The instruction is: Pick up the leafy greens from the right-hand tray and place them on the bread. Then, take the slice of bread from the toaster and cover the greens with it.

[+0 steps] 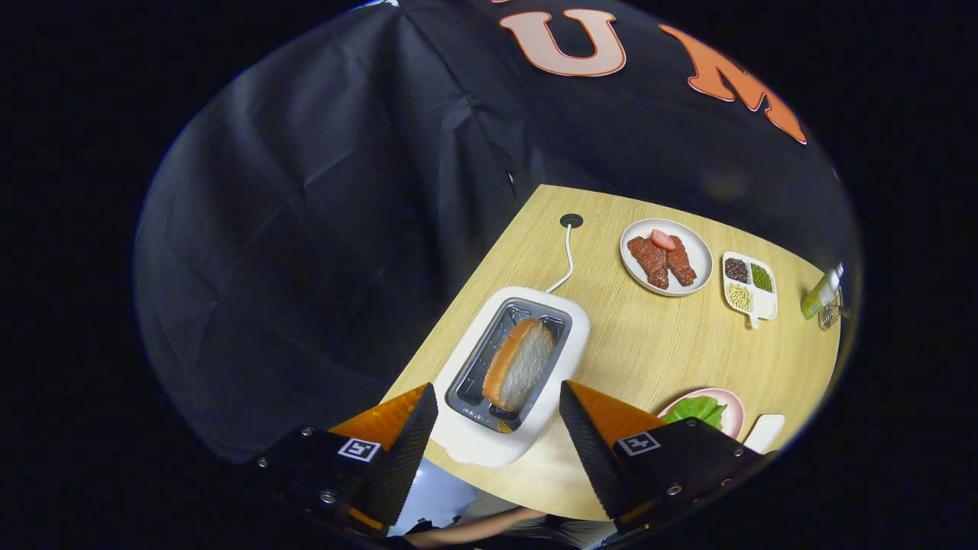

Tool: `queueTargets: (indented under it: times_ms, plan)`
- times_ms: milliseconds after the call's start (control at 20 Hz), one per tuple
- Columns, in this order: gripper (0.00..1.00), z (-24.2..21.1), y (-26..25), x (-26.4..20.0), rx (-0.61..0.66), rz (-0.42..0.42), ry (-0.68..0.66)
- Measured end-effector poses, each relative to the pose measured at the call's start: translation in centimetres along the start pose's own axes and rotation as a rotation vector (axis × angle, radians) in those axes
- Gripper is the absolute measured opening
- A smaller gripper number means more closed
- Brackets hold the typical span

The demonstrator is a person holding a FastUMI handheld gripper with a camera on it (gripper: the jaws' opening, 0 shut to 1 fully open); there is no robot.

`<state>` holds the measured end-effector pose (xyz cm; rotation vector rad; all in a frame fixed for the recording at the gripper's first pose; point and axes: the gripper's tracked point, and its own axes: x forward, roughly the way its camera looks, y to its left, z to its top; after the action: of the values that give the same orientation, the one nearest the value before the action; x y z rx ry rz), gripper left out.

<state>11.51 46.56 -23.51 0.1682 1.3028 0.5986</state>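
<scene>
Overhead, open gripper (498,412) w/ unlabelled toaster (510,374), bread slice (521,365).

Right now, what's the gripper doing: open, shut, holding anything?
Gripper: open, holding nothing, fingers spread above the toaster with the bread slice just ahead between them.

The right finger hides part of the leafy greens (695,410) and their pink plate (732,409).

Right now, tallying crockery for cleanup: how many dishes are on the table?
3. A white plate of meat beyond the toaster, a divided dish beside it, and a pink plate by the open gripper's right finger, partly hidden.
</scene>
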Motion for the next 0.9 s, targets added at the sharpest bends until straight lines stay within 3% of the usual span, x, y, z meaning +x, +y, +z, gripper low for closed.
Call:
queueTargets:
  times_ms: [250, 700, 900]
  plan:
    - [0.93, 0.5, -0.1, 2.4, 0.027, -0.079, 0.047]
    - [0.71, -0.7, -2.4, 6.4, 0.066, -0.238, 0.101]
    - [0.58, -1.1, -2.0, 7.4, 0.114, -0.248, 0.08]
